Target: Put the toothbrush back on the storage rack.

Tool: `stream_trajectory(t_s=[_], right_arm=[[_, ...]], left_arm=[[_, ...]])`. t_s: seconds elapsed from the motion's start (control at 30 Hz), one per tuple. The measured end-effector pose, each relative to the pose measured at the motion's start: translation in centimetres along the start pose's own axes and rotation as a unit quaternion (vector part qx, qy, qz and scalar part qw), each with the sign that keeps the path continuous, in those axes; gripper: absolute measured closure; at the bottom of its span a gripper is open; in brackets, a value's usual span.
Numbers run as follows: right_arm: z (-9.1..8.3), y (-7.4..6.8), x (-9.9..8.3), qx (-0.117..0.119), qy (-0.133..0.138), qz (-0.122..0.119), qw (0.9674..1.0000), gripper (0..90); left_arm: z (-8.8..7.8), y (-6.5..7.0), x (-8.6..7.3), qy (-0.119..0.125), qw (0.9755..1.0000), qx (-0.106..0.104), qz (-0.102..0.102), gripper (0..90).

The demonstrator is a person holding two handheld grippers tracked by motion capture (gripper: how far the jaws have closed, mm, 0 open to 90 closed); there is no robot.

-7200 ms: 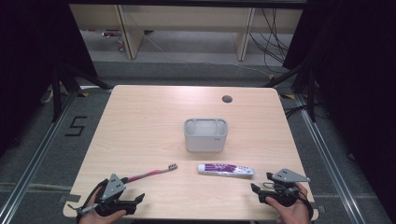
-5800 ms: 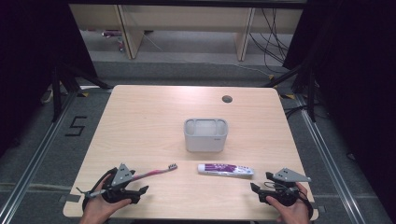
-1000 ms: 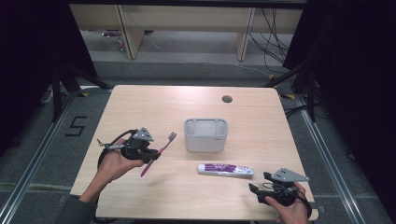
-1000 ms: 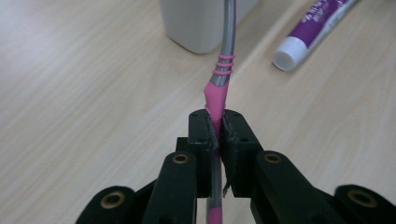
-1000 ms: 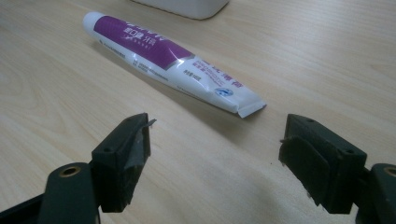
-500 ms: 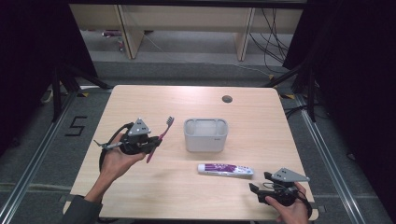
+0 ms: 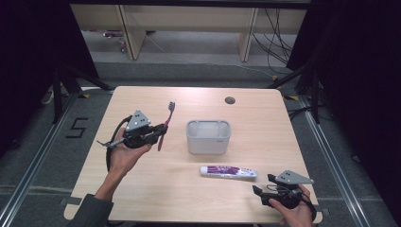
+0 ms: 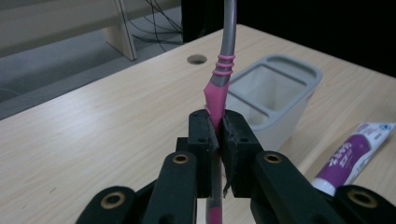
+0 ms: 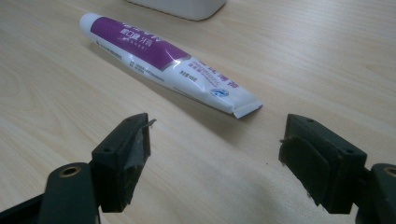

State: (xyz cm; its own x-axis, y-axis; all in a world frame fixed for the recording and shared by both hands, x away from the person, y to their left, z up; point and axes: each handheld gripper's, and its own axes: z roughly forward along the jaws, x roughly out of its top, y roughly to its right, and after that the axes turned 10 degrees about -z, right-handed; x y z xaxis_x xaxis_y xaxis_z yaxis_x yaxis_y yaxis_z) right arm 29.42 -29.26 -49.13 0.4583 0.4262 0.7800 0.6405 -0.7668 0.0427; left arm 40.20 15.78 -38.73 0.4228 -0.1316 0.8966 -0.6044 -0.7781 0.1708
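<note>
My left gripper is shut on a pink and grey toothbrush. It holds the brush in the air left of the grey two-compartment holder, bristles pointing up and away. A white and purple toothpaste tube lies on the table in front of the holder. My right gripper rests open near the table's front right edge, just short of the tube's crimped end, with nothing between its jaws.
The light wooden table has a round cable hole at the back. Dark frame legs and cables stand on the floor around it, with wooden furniture behind.
My left gripper picked the toothbrush up from the front left, then carried it up and toward the holder, tilting the brush more upright. The right gripper stayed put.
</note>
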Motion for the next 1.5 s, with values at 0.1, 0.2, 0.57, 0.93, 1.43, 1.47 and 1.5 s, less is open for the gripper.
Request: stream_trajectory(t_s=[0.1, 0.2, 0.57, 0.93, 1.43, 1.47, 1.5], right_arm=[[0.0, 0.0, 0.0, 0.001, 0.000, 0.000, 1.0000, 24.3], [0.0, 0.0, 0.0, 0.001, 0.001, 0.000, 1.0000, 24.3], [0.0, 0.1, 0.0, 0.002, 0.001, 0.001, 1.0000, 24.3], [-0.1, 0.3, -0.1, -0.004, 0.000, -0.012, 0.9999, 24.4], [-0.1, 0.4, -0.1, 0.002, 0.003, -0.009, 1.0000, 24.4], [-0.1, 0.4, -0.1, 0.003, 0.002, -0.007, 1.0000, 24.4], [-0.1, 0.4, -0.1, 0.003, 0.002, -0.007, 1.0000, 24.4]], left_arm=[[0.1, 0.1, 0.3, 0.013, 0.9999, 0.001, 0.001, 82.4], [0.4, 0.1, 0.7, 0.022, 0.9997, -0.003, -0.006, 82.4], [1.8, 0.6, 2.4, 0.070, 0.9970, -0.006, -0.030, 82.3], [3.9, 1.4, 4.4, 0.093, 0.9946, -0.003, -0.047, 82.4], [6.6, 2.6, 4.9, 0.083, 0.9949, -0.013, -0.055, 82.4], [7.0, 2.7, 4.9, 0.079, 0.9953, -0.013, -0.053, 82.3], [7.0, 2.7, 4.9, 0.079, 0.9953, -0.013, -0.053, 82.4]])
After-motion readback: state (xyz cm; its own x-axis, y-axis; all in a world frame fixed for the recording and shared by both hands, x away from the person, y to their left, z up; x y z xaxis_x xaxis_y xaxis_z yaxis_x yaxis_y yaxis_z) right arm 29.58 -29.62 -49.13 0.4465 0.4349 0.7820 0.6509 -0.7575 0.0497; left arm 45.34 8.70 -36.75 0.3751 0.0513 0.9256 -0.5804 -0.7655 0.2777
